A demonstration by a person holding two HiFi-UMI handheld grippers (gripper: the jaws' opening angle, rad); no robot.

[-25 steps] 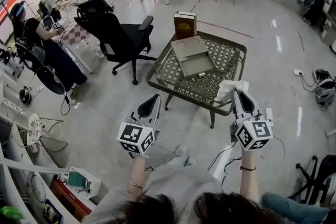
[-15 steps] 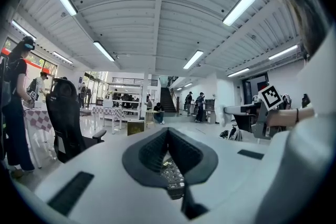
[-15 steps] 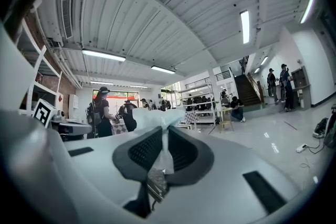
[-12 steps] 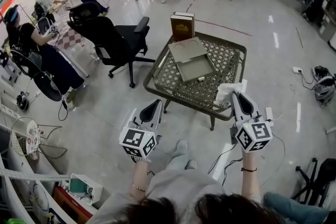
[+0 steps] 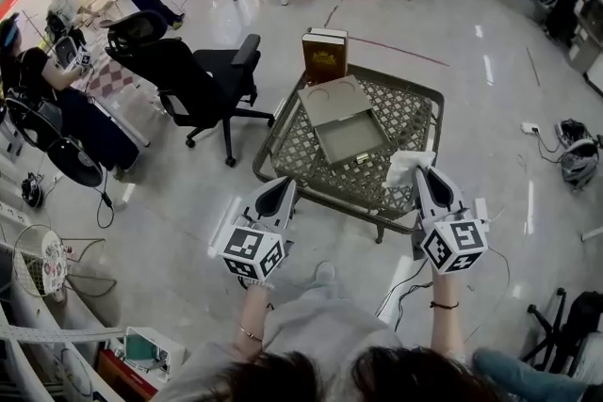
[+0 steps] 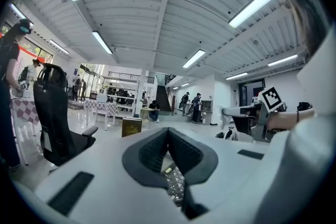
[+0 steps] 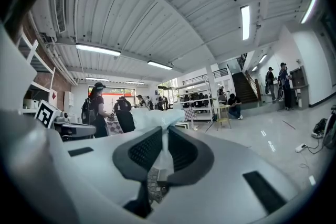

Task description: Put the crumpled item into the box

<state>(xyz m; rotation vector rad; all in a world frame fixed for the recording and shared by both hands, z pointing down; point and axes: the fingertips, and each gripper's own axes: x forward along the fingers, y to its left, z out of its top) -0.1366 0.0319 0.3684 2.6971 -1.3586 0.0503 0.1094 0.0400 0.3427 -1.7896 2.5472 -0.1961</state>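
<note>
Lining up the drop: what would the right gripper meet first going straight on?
Probably nothing: the right gripper, holding the crumpled item, points over the table, right of the box; height unclear.

A lattice-topped metal table [image 5: 415, 108] stood on the glossy floor [image 5: 188, 202]. On it lay an open grey box [image 5: 350, 138], with its lid [image 5: 332, 99] touching it on the far side. A brown book [image 5: 324, 59] apparently stood upright at the far edge.
</note>
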